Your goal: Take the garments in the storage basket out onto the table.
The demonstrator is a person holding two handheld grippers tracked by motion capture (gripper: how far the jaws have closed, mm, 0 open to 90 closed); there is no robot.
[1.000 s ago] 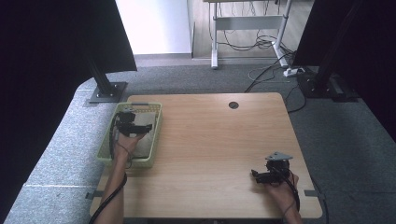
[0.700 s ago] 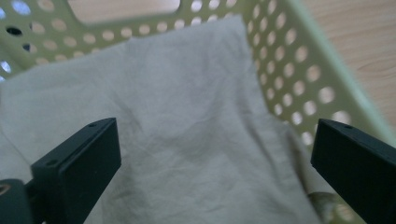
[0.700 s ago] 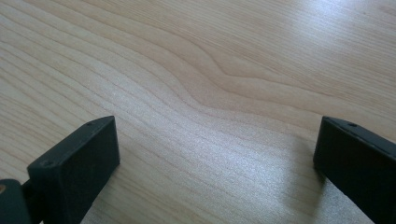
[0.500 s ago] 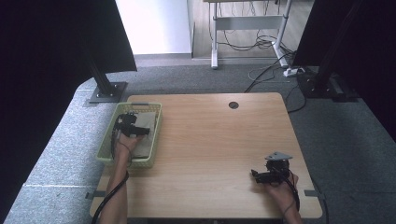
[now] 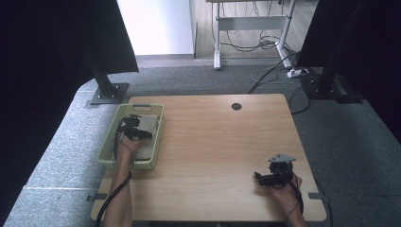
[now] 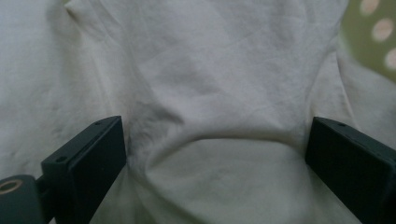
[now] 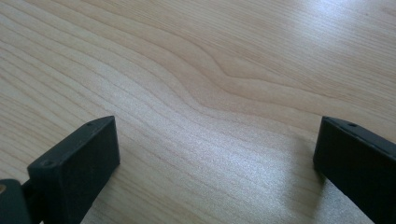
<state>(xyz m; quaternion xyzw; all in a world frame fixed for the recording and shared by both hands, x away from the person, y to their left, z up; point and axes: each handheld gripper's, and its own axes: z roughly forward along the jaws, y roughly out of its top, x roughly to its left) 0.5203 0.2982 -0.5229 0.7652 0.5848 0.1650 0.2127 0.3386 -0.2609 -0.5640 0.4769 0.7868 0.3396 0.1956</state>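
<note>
A pale cloth [image 5: 151,124] lies in the green basket [image 5: 107,152] at the table's left edge. My left gripper [image 5: 133,128] is down inside the basket, pushed onto that cloth. In the left gripper view the cloth [image 6: 210,70] bulges up in a fold between the wide-set jaws of the left gripper [image 6: 215,154], which have just been closing; they stand open around the fold. My right gripper [image 5: 260,177] rests low at the table's front right, held by a hand. In its own view the right gripper [image 7: 215,158] is open, with bare wood [image 7: 210,70] between its jaws.
The basket's perforated green wall [image 6: 376,39] is close beside the left gripper. The wooden table [image 5: 222,142] has a round cable hole [image 5: 236,106] near its far edge. Black stands and cables sit on the grey floor beyond.
The left hand has sunk lower into the basket, onto the cloth. The right hand has kept still.
</note>
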